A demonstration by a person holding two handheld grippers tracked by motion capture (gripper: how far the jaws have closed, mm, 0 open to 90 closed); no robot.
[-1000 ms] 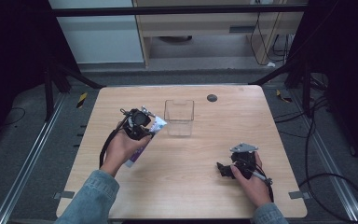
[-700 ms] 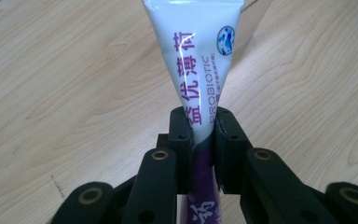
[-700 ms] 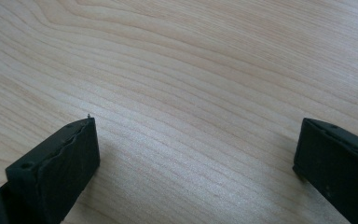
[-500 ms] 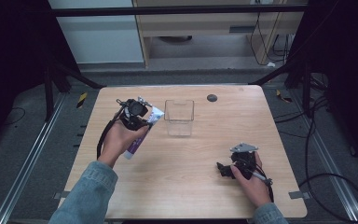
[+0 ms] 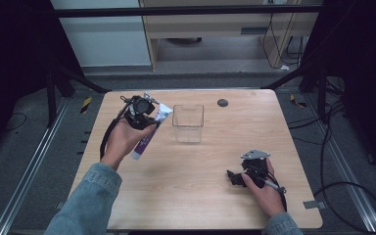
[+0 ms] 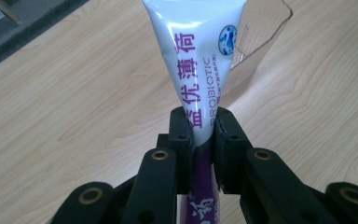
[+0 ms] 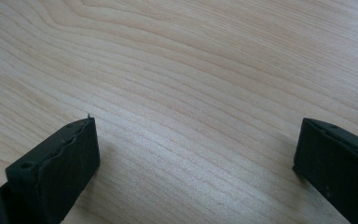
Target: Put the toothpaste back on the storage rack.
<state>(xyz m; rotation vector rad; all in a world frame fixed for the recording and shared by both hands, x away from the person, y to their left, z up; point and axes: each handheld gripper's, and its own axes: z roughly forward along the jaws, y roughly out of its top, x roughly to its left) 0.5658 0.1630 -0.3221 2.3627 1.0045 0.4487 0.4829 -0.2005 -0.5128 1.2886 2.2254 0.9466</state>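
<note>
Tube [image 6: 200, 56]: white/purple, flat crimped end | L fingers [image 6: 204, 135] clamp it | R fingers [image 7: 196, 154] apart

the white and purple tube [image 6: 200, 56] carries purple chinese characters reading 益优薄荷 down its length, the word "probiotic" in thin letters beside them, and a small round blue emblem near its wide end.

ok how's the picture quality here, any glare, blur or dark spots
High view: the light wooden table is evenly lit, the surroundings fall into near black, and the clear plastic box is faint. Left gripper view: soft glare on the white and purple toothpaste tube, and the left claw is slightly soft. Right gripper view: sharp wood grain, right claw dark.
</note>
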